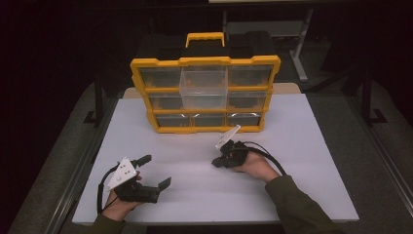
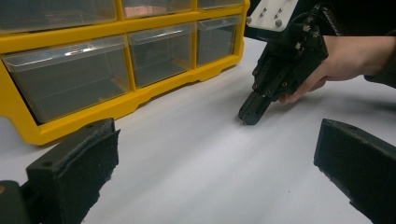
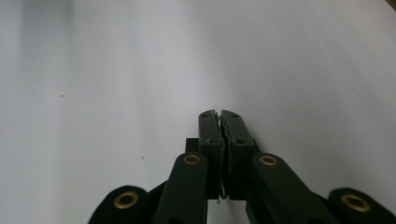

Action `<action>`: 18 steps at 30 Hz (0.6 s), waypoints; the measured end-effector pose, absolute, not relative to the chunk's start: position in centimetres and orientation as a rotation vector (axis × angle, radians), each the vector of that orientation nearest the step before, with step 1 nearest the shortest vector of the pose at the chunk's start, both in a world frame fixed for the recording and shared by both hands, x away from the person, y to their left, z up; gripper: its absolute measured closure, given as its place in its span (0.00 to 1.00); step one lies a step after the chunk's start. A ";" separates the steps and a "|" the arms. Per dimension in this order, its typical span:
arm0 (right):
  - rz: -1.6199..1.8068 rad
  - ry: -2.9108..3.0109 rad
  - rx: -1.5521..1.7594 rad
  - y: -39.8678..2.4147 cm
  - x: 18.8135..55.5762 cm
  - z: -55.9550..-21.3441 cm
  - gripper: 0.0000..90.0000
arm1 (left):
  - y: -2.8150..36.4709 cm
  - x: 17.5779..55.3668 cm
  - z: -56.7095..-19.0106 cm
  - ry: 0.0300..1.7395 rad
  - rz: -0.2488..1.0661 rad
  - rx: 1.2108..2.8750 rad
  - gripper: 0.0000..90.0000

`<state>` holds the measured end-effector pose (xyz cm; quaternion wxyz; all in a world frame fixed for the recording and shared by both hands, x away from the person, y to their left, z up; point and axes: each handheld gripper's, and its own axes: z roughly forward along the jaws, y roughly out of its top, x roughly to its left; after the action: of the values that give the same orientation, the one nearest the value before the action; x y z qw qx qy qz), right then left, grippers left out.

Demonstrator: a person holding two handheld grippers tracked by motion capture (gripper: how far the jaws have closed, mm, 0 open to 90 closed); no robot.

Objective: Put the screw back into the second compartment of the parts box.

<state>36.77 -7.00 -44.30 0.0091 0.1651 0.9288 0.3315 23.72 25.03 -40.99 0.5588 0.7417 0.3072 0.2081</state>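
My left gripper [image 1: 157,170] rests at the table's near left in a hand, its jaws wide open with nothing between them; in the left gripper view [image 2: 215,172] bare tabletop lies between the two black pads [image 2: 74,168]. The right gripper [image 1: 215,163] is held near the table's middle, tilted down, its tip close to or on the surface. Its jaws are shut, pad against pad [image 3: 219,114], and I see nothing held in them. From the left gripper view the right gripper [image 2: 247,119] points down at the table in front of the organizer.
A yellow organizer [image 1: 204,61] with clear drawers stands upright at the table's far side, carry handle [image 1: 205,36] on top. One clear middle drawer [image 1: 203,87] sticks out toward me. The white tabletop [image 1: 292,141] ends at edges left, right and near.
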 end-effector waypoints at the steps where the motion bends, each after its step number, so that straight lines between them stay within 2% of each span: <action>1: 1.040 2.902 0.515 -7.0 36.8 -44.3 0.97 | 25.0 23.7 -41.0 0.725 0.489 1.749 0.00; 18: 1.115 2.884 0.500 -8.0 37.0 -42.4 0.96 | 25.0 23.7 -41.0 0.720 0.490 1.752 0.00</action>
<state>36.98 -8.05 -42.41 0.0046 0.1595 0.9208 0.3558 23.70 25.05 -41.00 0.5586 0.7427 0.3051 0.2078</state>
